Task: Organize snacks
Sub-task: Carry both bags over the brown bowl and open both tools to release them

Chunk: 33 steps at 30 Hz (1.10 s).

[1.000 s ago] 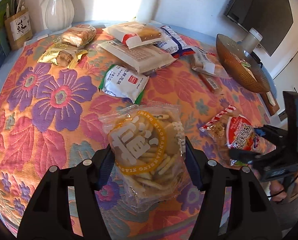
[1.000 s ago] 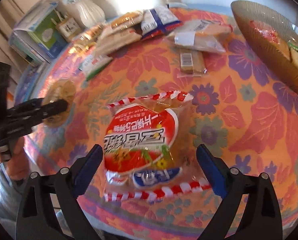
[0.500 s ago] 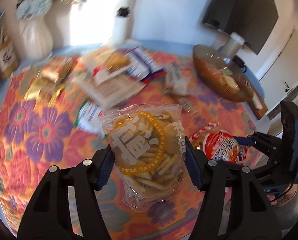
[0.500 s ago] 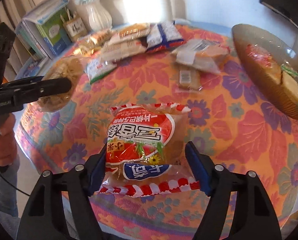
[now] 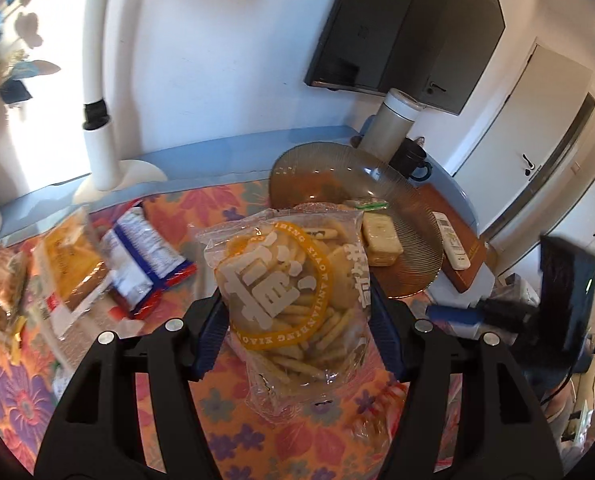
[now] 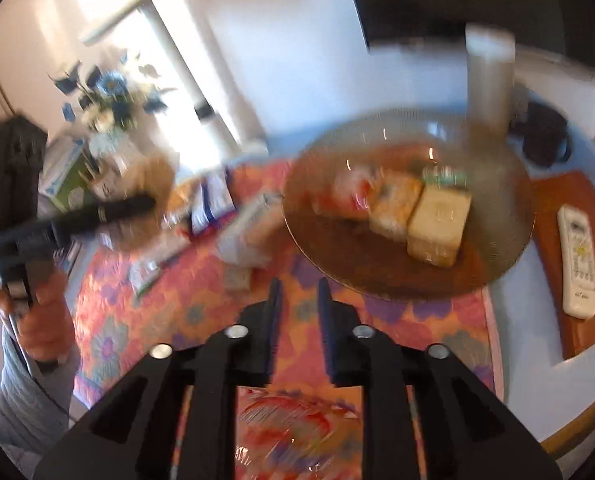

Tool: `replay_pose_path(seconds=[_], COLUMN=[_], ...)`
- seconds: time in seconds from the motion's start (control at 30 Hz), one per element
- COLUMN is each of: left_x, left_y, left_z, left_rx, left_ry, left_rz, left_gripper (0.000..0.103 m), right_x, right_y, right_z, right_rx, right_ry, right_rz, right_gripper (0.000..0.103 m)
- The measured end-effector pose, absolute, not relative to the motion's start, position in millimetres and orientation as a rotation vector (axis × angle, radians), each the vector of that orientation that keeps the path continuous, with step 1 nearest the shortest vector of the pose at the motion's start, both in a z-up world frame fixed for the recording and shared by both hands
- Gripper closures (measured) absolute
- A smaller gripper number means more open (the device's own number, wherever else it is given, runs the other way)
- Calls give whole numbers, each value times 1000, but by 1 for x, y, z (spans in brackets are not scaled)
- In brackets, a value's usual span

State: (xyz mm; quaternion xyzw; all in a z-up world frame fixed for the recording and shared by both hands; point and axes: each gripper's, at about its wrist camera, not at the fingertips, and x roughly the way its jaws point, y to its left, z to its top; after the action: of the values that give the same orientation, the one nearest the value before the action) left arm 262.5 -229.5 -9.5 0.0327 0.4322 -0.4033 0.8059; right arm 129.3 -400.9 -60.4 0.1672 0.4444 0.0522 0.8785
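Biscuit bag (image 5: pixel 293 292) clamped in left claw (image 5: pixel 297 320) above bowl rim (image 5: pixel 413 280) (right claw (image 6: pixel 297 316) nearly together, empty)

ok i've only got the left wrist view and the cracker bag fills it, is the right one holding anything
Observer: No. The right gripper has its fingers nearly shut, with nothing between them.
Operator: so where's the red packet
Observer: The red packet shows blurred below the gripper's body, not in the fingers.
Operator: and what's in the bowl behind my bag
Observer: The bowl holds a reddish wrapped snack, which your cracker bag hides. It lies left of a pale block.
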Motion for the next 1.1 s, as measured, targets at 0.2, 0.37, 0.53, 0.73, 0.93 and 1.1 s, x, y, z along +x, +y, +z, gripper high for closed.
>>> replay_pose_path(seconds=[0.2, 0.37, 0.53, 0.73, 0.93, 1.1], left_x=[256, 250, 238, 233, 248, 274], left_y=[-233, -232, -229, -221, -235, -277], left_z=[-28, -33, -28, -20, -11, 3], left_rx=[95, 97, 116, 136, 125, 132], left_ry=[968, 976, 958, 929, 916, 895], left_rz=[-855, -863, -862, -845, -843, -874], left_gripper=[40, 40, 39, 39, 39, 39], right_x=[85, 49, 66, 71, 68, 84], right_y=[-389, -381, -339, -315, -330, -373], right_z=[-99, -102, -126, -146, -104, -43], right_rx=[306, 370, 253, 97, 135, 198], right_ry=[1047, 1113, 1247, 1274, 1143, 962], right_rz=[80, 160, 151, 101, 103, 27], right_gripper=[21, 7, 7, 27, 40, 40])
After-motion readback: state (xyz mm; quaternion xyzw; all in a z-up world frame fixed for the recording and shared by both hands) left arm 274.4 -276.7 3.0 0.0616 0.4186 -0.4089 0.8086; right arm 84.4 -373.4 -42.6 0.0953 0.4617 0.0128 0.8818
